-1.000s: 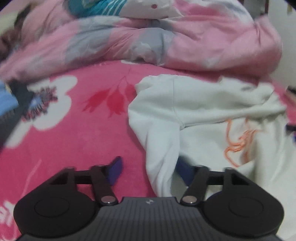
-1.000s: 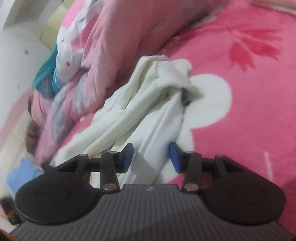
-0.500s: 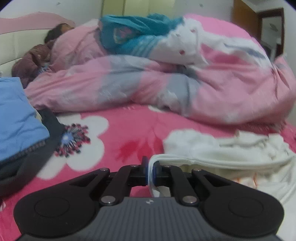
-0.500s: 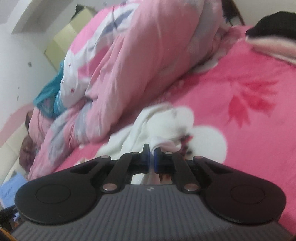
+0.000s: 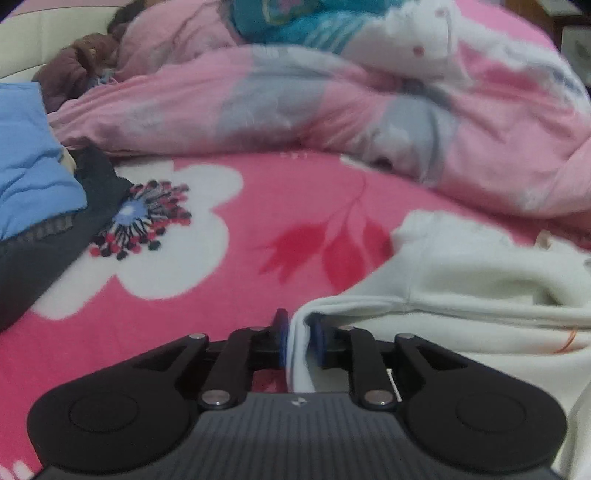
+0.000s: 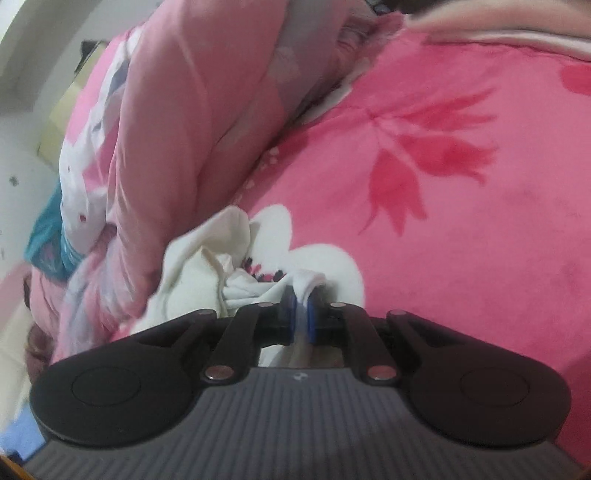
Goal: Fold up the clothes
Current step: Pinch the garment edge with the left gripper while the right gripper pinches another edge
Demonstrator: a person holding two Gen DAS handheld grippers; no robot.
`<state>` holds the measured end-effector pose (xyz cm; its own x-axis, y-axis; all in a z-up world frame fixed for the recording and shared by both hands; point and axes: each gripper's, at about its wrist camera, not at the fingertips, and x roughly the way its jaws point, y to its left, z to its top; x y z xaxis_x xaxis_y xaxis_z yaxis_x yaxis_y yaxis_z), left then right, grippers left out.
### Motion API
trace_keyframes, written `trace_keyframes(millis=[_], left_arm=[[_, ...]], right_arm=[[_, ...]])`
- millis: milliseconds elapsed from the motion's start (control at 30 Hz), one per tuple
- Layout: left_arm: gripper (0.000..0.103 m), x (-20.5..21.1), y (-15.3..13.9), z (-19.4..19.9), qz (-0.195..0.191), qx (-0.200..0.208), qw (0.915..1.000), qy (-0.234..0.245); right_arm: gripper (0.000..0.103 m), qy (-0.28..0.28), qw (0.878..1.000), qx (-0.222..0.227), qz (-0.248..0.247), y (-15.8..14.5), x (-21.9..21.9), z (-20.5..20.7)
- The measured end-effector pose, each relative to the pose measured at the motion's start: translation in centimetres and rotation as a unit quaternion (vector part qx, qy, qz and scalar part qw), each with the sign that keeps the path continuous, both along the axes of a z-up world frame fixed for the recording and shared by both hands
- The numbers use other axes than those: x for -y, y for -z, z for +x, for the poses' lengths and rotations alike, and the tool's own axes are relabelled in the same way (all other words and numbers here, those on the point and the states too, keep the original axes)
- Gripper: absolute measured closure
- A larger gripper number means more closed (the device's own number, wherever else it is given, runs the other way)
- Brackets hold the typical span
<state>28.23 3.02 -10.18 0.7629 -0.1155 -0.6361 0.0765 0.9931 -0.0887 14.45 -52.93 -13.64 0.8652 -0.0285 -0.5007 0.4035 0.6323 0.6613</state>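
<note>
A white sweatshirt (image 5: pixel 461 291) with an orange print lies on the pink flowered blanket (image 5: pixel 288 206), spreading to the right in the left wrist view. My left gripper (image 5: pixel 299 339) is shut on a folded edge of it, the cloth pinched between the blue pads. In the right wrist view the same white sweatshirt (image 6: pixel 195 273) is bunched up just ahead of the fingers. There my right gripper (image 6: pixel 301 314) is shut on another part of the garment, low over the blanket (image 6: pixel 461 240).
A heaped pink and grey quilt (image 5: pixel 314 99) runs across the far side of the bed, with a teal cloth (image 5: pixel 295 18) on top. A blue garment (image 5: pixel 29 158) on dark clothes (image 5: pixel 44 243) sits at the left. Another cloth pile (image 6: pixel 517 26) lies at top right.
Both grippers were open around the sweatshirt a second ago and have since shut on it. Both have lifted and drawn the cloth toward me.
</note>
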Motion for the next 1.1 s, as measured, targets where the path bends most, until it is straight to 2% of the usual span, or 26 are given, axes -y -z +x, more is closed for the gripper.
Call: trace_keyframes(millis=[33,100,167,300,367,467,567,667,733,800,867,900,933,1100], left_arm=[[0.065,-0.3,0.0,-0.2,-0.007,-0.001,1.0000,0.000],[0.051,-0.8,-0.1,-0.8,-0.020,0.000,0.9998,-0.001],[0.051,-0.9,-0.1,-1.5,-0.017,0.011,0.9998,-0.001],[0.051,-0.8,-0.4,-2.7,-0.011,0.030,0.9995,0.009],[0.051,-0.6,-0.6,-3.1,-0.007,0.037,0.9991,0.020],[0.051,-0.3,-0.9,-3.8,-0.001,0.048,0.9982,0.036],[0.051,0.1,-1.2,-4.4,0.005,0.060,0.9969,0.052],[0.051,0.4,-1.5,-5.1,0.010,0.071,0.9951,0.068],[0.051,0.0,-1.1,-4.6,-0.003,0.056,0.9962,0.067],[0.051,-0.4,-0.7,-4.2,-0.016,0.041,0.9968,0.066],[0.052,-0.8,-0.2,-3.7,-0.030,0.027,0.9971,0.065],[0.053,-1.0,0.1,-3.4,-0.035,0.018,0.9974,0.060],[0.055,-1.2,0.5,-3.2,-0.041,0.009,0.9976,0.055],[0.056,-2.0,0.4,-3.0,-0.062,0.006,0.9969,0.048]], right_arm=[[0.088,0.002,1.000,-0.006,-0.004,-0.5,0.1,-0.4],[0.082,0.008,0.999,-0.021,-0.022,-1.8,0.0,-1.9],[0.082,0.007,1.000,-0.008,-0.024,-3.5,-0.2,-3.5],[0.078,-0.033,0.997,0.018,-0.062,-8.1,-2.7,-3.5],[0.072,-0.069,0.992,0.010,-0.101,-10.1,-5.1,-1.7],[0.067,-0.110,0.985,-0.008,-0.130,-11.1,-8.4,2.3],[0.067,-0.116,0.985,-0.044,-0.122,-9.7,-9.9,6.6],[0.067,-0.039,0.985,-0.106,-0.132,-7.9,-10.0,8.5],[0.066,-0.010,0.989,-0.101,-0.106,-6.6,-9.0,8.0],[0.064,-0.017,0.994,-0.086,-0.072,-5.4,-8.1,7.3],[0.070,-0.036,0.991,-0.096,-0.085,-4.9,-8.4,7.2],[0.087,-0.043,0.990,-0.094,-0.096,-5.2,-8.9,7.2],[0.095,-0.049,0.989,-0.091,-0.107,-5.5,-9.4,7.2],[0.098,-0.050,0.983,-0.066,-0.164,-9.1,-11.8,6.4]])
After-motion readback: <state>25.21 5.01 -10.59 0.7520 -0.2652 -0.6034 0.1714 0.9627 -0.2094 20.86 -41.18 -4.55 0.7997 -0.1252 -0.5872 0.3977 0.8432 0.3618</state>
